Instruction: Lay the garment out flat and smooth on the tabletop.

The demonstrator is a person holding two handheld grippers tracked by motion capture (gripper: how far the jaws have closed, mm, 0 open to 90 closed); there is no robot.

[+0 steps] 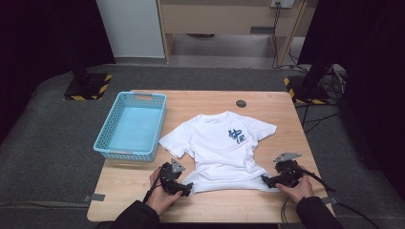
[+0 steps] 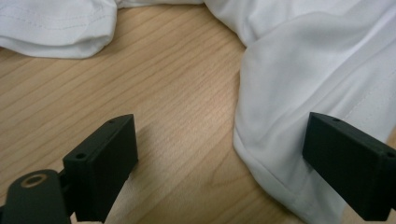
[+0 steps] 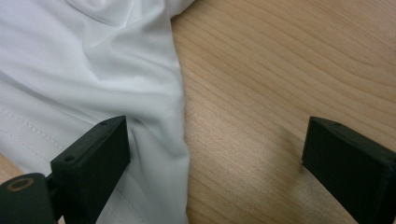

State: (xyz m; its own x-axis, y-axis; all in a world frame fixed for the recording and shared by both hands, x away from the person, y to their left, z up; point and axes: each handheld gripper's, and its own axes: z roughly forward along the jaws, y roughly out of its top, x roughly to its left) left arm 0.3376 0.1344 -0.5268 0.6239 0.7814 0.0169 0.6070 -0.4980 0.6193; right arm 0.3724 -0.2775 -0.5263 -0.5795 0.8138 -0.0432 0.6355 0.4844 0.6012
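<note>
T-shirt (image 1: pixel 222 150) is white with a blue print on the chest, and it's lying flat, front side up, in the middle of the wooden surface (image 1: pixel 133 181). Collar points away from the person, hem is at the near edge, both sleeves are out to the sides. There's some bunching in the fabric down near the hem, on the person's right.

Left gripper (image 1: pixel 184 190) is sitting right at the hem's left corner, held in the person's left hand (image 1: pixel 160 193). In the left gripper view its fingers (image 2: pixel 105 161) are spread wide: one is over bare wood, the other is over the shirt's side edge, so the edge of the cloth falls between them. Nothing pinched.

Right gripper (image 1: pixel 266 181) mirrors it at the hem's right corner, in the right hand (image 1: pixel 298 188). In the right gripper view the fingers (image 3: pixel 93 158) are also wide apart, one over the white fabric and the other over the wood, with the shirt's folded side edge running between. Not gripping anything either.

Off to the left of the shirt there's a light blue basket (image 1: pixel 110 133), close to the left sleeve. A small dark round disc (image 1: pixel 241 103) sits in the surface past the collar.
</note>
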